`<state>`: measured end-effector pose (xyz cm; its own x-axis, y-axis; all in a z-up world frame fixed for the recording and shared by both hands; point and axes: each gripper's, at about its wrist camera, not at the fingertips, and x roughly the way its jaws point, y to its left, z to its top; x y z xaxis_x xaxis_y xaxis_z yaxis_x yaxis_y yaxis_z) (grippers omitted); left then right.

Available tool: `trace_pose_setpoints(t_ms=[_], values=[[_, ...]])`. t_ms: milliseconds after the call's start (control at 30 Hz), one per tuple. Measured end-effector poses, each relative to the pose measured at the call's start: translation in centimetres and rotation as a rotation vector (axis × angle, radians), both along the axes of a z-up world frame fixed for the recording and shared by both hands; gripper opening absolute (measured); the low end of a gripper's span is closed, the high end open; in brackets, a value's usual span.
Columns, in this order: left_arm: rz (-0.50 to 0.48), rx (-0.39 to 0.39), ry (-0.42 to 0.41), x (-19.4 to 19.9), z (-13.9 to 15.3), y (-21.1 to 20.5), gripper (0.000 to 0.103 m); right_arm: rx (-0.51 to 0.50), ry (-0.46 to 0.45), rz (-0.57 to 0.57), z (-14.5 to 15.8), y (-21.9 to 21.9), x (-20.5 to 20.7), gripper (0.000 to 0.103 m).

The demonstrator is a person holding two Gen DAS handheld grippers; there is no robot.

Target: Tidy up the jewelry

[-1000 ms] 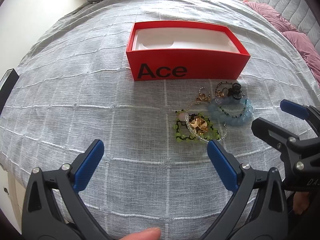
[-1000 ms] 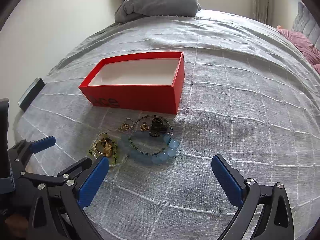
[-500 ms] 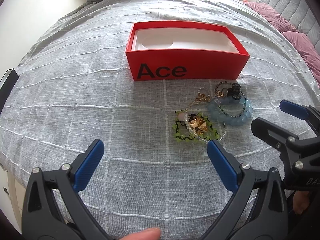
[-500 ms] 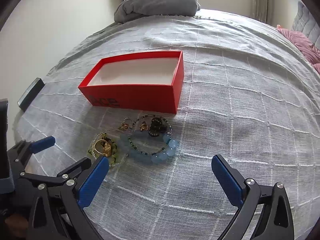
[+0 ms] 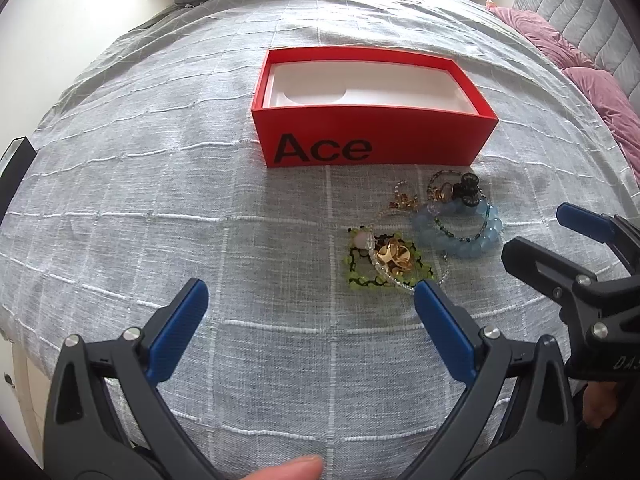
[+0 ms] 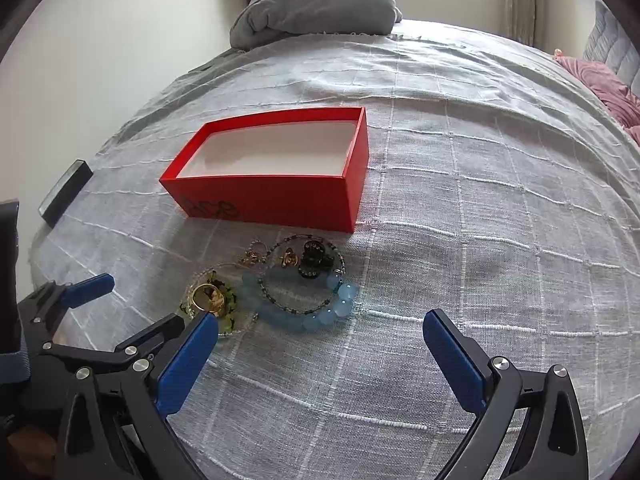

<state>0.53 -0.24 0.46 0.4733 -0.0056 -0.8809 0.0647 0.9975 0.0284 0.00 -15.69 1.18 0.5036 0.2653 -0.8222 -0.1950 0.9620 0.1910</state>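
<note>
A red open box (image 5: pixel 376 148) marked "Ace", white and empty inside, sits on the grey checked bedspread. Just in front of its right end lies a small jewelry pile: a pale blue bead bracelet (image 5: pixel 460 240), a green beaded piece with a gold ring (image 5: pixel 394 256) on it, a black clip (image 5: pixel 466 192) and a gold charm (image 5: pixel 404 202). My left gripper (image 5: pixel 310 296) is open, low over the cloth, left of and nearer than the pile. My right gripper (image 6: pixel 320 322) is open, with the blue bracelet (image 6: pixel 304 312) and the gold ring (image 6: pixel 206 298) just beyond its fingertips. Neither holds anything.
A dark flat object (image 6: pixel 64 194) lies at the bed's left edge. A grey bundled blanket (image 6: pixel 320 8) sits at the far end, pink pillows (image 5: pixel 592 80) at the right. The two grippers stand close side by side; the left gripper (image 6: pixel 140 300) shows in the right wrist view.
</note>
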Motion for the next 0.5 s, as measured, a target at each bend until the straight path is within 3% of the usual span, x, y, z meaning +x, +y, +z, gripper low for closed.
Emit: trace_pose_setpoints(t_ms=[100, 233, 333, 367, 500], values=[[0.015, 0.000, -0.004, 0.3, 0.4, 0.6, 0.102, 0.008, -0.004, -0.011, 0.2, -0.5, 0.4, 0.103], [0.028, -0.072, -0.002, 1.2, 1.3, 2.0, 0.102, 0.076, -0.007, -0.052, 0.5, -2.3, 1.3, 0.102], [0.060, -0.160, -0.001, 1.9, 1.7, 3.8, 0.102, 0.154, -0.005, -0.094, 0.3, -4.1, 2.0, 0.082], [0.066, -0.189, 0.002, 2.1, 1.8, 4.3, 0.098, 0.161, -0.005, -0.104, 0.3, -4.5, 2.1, 0.070], [0.051, -0.250, 0.080, 2.3, 1.2, 4.3, 0.075, 0.228, -0.006, -0.110, 0.0, -5.6, 2.6, 0.050]])
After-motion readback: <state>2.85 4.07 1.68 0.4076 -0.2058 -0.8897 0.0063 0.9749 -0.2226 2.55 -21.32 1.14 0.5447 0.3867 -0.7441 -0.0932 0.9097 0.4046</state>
